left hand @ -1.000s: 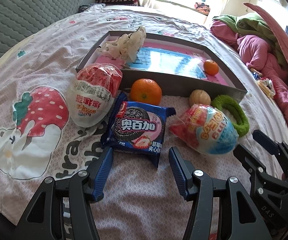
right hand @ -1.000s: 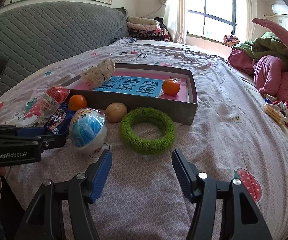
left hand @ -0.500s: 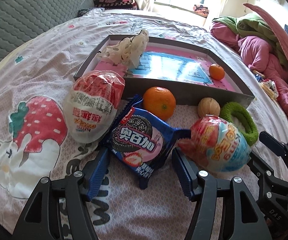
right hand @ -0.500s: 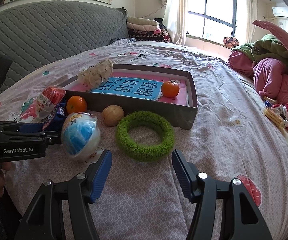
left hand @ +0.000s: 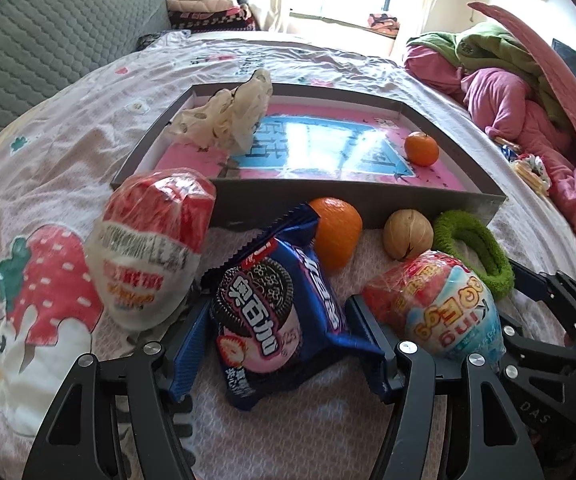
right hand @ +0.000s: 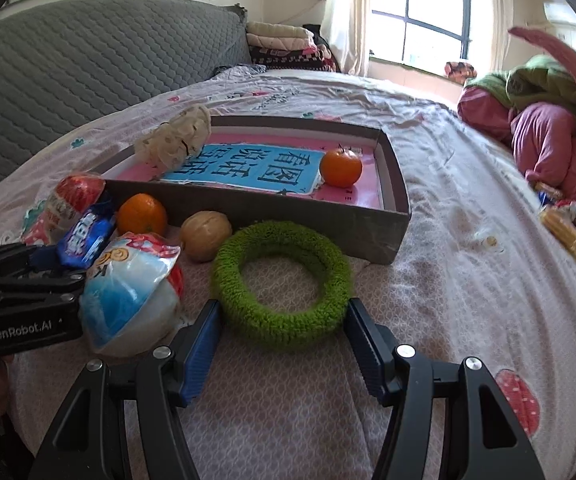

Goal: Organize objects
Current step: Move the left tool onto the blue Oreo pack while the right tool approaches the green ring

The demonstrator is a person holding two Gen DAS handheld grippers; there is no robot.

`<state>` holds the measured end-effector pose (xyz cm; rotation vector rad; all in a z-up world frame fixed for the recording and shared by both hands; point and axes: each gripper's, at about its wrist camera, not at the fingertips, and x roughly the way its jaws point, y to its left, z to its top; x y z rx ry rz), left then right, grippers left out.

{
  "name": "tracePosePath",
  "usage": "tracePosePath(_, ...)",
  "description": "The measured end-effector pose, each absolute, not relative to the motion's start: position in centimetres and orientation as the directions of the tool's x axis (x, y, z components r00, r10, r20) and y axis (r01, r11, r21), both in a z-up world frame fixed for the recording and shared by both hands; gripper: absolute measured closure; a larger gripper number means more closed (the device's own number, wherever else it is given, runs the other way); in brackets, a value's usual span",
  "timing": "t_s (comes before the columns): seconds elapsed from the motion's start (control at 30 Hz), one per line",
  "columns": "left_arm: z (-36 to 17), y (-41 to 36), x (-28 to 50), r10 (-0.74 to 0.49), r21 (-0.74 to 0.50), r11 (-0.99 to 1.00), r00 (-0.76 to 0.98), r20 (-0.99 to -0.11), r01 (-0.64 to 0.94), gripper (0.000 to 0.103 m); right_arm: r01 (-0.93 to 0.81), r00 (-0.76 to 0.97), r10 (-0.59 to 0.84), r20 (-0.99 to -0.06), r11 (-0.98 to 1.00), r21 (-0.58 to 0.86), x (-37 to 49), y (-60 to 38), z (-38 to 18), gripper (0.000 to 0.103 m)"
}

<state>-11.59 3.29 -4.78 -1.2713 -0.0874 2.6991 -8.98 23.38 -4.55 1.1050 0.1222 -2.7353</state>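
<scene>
Jaws released on both: left gripper (left hand: pixel 276 344) straddles the cookie pack (left hand: pixel 276 316) on the bed (left hand: pixel 88 152) w/ no squeeze yet, right gripper (right hand: pixel 282 336) flanks the green ring (right hand: pixel 282 280) by the box (right hand: pixel 328 220) front wall; seat deeper, clench mid-body, clear neighbours.

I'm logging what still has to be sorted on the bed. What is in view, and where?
Box: 1, grey, pink and blue printed floor, mid-bed.
Tangerines: 2, orange; one inside the box, one outside its front wall.
Cloth bundle: 1, cream, on the box's far-left corner.
Walnut: 1, tan, in front of the box.
Fuzzy ring: 1, green, between the right fingers.
Cookie packet: 1, blue, between the left fingers.
Wrapped eggs: 2; red and white at left, blue and red centre.
Left gripper: black, blue fingers, open.
Right gripper: same, open.
</scene>
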Motion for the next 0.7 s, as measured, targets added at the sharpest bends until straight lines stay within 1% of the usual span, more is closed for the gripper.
tracePosePath(0.3, -4.9, 3.3, -11.7, 0.186, -0.134, -0.982, -0.657, -0.731, -0.129, 0.036, 0.212, -0.693, -0.189, -0.696, -0.976, 0.055, -10.3, 23.9, -4.7, 0.038)
tracePosePath(0.53, -4.9, 3.5, -11.4, 0.19, -0.128, -0.982, -0.661, -0.726, -0.141, 0.041, 0.225, -0.693, -0.203, -0.692, -0.972, 0.06, -10.4, 23.9, -4.6, 0.039)
tracePosePath(0.63, -4.9, 3.5, -11.2, 0.194, -0.129, -0.981, -0.66, -0.725, -0.147, 0.044, 0.231, -0.698, -0.216, -0.683, -0.97, 0.072, -10.4, 24.0, -4.4, 0.046)
tracePosePath(0.7, -4.9, 3.4, -11.1, 0.202, -0.136, -0.979, -0.66, -0.724, -0.15, 0.046, 0.238, -0.699, -0.232, -0.676, -0.967, 0.086, -10.3, 24.2, -4.3, 0.054)
